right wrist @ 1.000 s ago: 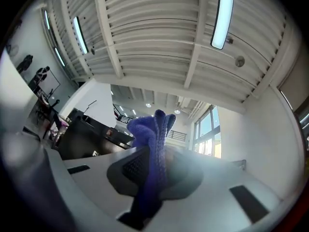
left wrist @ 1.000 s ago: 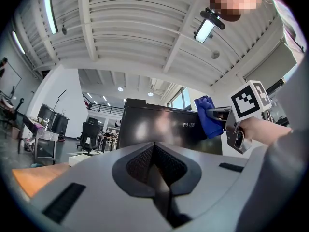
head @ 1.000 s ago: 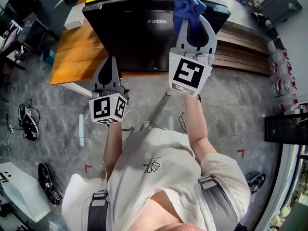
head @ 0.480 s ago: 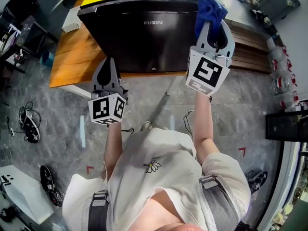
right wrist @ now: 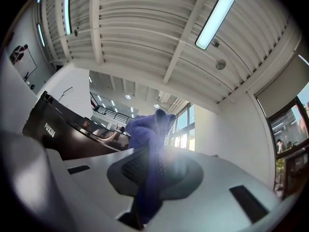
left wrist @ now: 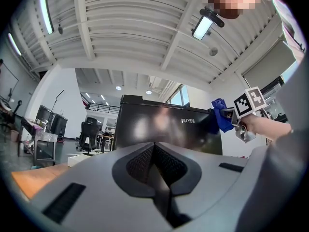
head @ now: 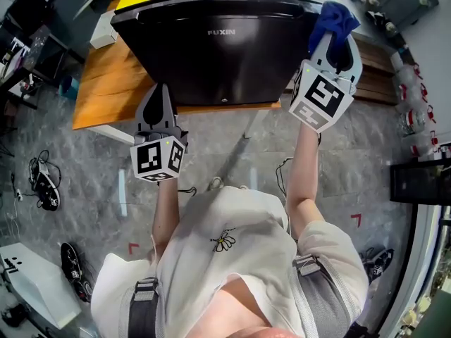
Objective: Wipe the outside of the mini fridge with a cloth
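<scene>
Under me is a grey marbled floor (head: 338,153), and an orange wooden desk (head: 102,83) carries the glossy black mini fridge (head: 218,55) with pale lettering on its door. In the head view my left gripper (head: 160,94) hangs low in front of the fridge door's lower left part. My right gripper (head: 337,44) is raised at the fridge's upper right corner, with the bunched blue cloth (head: 337,18) sticking out past its tips at that corner.

From the left gripper view, under a white ribbed ceiling (left wrist: 130,28), the left gripper (left wrist: 154,151) is clenched with its ridged pads pressed together and nothing between them. Beyond it stands the mini fridge (left wrist: 154,127), with the blue cloth (left wrist: 221,116) at its upper right edge.

From the right gripper view, the right gripper (right wrist: 143,170) is clamped on the blue cloth (right wrist: 147,127), which rises in a lump past the pads. The mini fridge (right wrist: 50,132) lies off to the left, just beside the cloth.
</scene>
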Demonstrator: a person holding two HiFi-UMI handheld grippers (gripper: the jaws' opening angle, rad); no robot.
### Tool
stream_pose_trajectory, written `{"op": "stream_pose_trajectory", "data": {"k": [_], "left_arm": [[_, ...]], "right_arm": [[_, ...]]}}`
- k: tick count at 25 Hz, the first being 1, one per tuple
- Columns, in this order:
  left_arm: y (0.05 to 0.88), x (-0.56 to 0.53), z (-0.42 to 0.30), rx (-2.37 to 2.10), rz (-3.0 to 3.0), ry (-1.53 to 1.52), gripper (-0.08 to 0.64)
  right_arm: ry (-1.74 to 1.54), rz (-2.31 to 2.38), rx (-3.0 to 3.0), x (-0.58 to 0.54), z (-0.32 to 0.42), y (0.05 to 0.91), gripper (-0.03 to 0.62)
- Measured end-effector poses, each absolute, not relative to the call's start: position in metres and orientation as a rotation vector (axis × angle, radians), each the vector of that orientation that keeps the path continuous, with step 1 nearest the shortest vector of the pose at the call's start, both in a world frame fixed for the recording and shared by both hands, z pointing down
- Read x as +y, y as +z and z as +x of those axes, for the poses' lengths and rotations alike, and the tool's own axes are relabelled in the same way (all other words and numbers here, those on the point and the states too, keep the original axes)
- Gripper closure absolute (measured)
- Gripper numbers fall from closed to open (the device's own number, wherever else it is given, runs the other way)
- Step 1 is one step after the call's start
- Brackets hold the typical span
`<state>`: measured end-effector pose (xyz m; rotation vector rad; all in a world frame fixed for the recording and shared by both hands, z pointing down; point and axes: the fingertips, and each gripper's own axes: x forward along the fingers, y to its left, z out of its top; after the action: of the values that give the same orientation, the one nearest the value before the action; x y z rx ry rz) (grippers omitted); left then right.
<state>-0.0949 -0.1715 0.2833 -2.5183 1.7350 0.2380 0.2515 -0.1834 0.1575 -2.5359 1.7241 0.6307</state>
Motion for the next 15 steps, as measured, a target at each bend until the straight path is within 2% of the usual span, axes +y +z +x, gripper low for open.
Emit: {"op": "stream_pose_trajectory", "data": {"k": [10,15], "left_arm": [[0.285,-0.168,-0.093,1.736,-2.522,0.236,0.555],[0.288,-0.166,-0.092,1.743,-2.518,0.239,0.555]], "right_arm": [[0.620,-2.582,1.670,-0.188,0.271,0.158,0.531],[0.599,-2.461,1.689,-0.159,0.245,0.152,0.531]]}}
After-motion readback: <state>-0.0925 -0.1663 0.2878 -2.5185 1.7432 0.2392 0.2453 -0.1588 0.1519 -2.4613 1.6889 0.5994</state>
